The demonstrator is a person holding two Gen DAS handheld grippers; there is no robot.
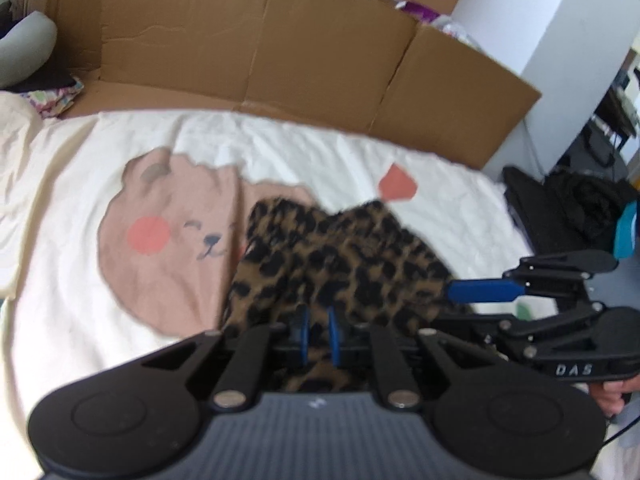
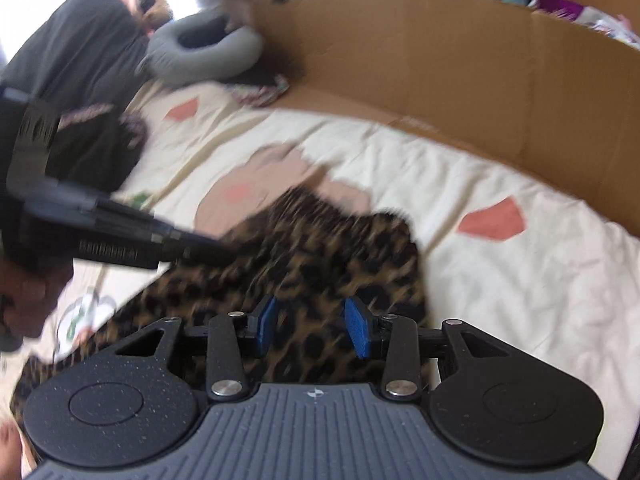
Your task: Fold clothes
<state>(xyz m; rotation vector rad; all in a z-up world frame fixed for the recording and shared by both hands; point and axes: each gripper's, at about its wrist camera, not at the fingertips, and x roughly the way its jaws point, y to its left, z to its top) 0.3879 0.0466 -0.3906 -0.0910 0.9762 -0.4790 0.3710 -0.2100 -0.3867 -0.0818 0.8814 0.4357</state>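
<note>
At frame centre the leopard-print garment lies crumpled on the cream bear-print bedsheet — left gripper pinches its near edge, fingers narrow; right gripper hovers above, fingers wide — cardboard behind

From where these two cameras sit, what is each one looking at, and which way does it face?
Left wrist: rides on the left tongs, facing forward over the leopard-print garment toward the cardboard wall; the right tongs and a hand show at right.
Right wrist: rides on the right tongs, facing the same garment and the bedsheet; the left tongs cross from the left.
Shared: garment, bear-print sheet, cardboard.
</note>
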